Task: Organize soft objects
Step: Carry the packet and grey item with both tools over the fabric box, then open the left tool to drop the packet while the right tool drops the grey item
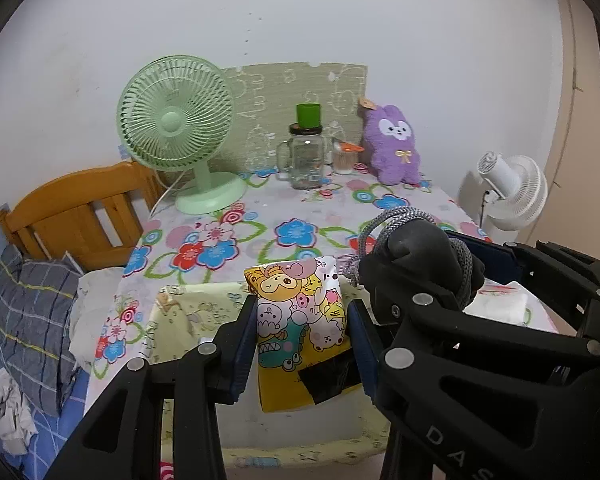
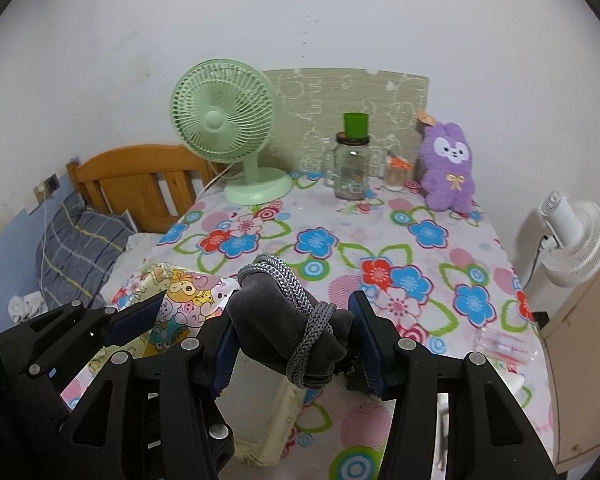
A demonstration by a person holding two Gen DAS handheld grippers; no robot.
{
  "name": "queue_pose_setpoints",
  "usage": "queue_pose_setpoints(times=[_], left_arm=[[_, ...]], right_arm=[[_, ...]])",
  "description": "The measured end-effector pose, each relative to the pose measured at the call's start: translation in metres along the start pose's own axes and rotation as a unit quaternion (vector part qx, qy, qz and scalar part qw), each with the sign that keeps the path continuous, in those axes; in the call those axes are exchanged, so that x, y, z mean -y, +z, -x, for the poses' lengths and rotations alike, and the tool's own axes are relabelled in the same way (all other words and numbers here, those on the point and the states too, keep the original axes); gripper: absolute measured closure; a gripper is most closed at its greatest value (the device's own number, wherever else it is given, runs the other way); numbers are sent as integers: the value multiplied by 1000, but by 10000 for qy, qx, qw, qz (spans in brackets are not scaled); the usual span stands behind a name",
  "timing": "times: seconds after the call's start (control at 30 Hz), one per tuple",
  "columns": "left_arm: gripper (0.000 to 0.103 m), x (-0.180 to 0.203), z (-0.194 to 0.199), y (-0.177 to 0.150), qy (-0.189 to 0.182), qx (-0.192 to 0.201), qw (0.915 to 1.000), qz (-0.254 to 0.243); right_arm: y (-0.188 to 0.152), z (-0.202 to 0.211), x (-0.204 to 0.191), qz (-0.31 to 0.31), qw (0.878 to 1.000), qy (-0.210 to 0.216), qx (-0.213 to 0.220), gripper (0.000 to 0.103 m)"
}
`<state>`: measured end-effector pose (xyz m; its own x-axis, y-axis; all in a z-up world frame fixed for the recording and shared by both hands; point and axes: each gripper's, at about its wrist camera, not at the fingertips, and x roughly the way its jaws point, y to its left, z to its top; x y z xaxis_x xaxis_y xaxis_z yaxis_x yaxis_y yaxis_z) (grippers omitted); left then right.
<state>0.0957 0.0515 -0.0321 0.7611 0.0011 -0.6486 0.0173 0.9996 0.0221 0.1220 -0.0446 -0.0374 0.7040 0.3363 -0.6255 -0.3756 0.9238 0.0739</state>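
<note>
A mint-green desk fan (image 1: 176,128) stands at the far left of the floral tablecloth (image 1: 292,236), its cord trailing off the edge. Right of it sits a clear glass mug jar (image 1: 304,160) with a green cup (image 1: 309,115) upside down on its lid, and just beside that a small container (image 1: 343,158) of what may be toothpicks. A patterned green mat (image 1: 296,96) leans against the wall behind. A white fan (image 1: 512,190) stands beyond the table's right edge; a wooden headboard (image 1: 76,208) and a plaid pillow (image 1: 28,320) lie left.
</note>
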Motion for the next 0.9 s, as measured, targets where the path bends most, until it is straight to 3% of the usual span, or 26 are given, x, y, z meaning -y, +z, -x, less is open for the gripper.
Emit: queue_pose_setpoints(times=[0.57,0.9], left_arm=[[57,-40,-37,-11,302,-455,9984,144],[49,-57,-59,-20,351,-806,9957,292]], right_arm=[[3,-52,-30,175,9978,468,-431,48],[-3,-82,-40,164,9955,527,-772,47]])
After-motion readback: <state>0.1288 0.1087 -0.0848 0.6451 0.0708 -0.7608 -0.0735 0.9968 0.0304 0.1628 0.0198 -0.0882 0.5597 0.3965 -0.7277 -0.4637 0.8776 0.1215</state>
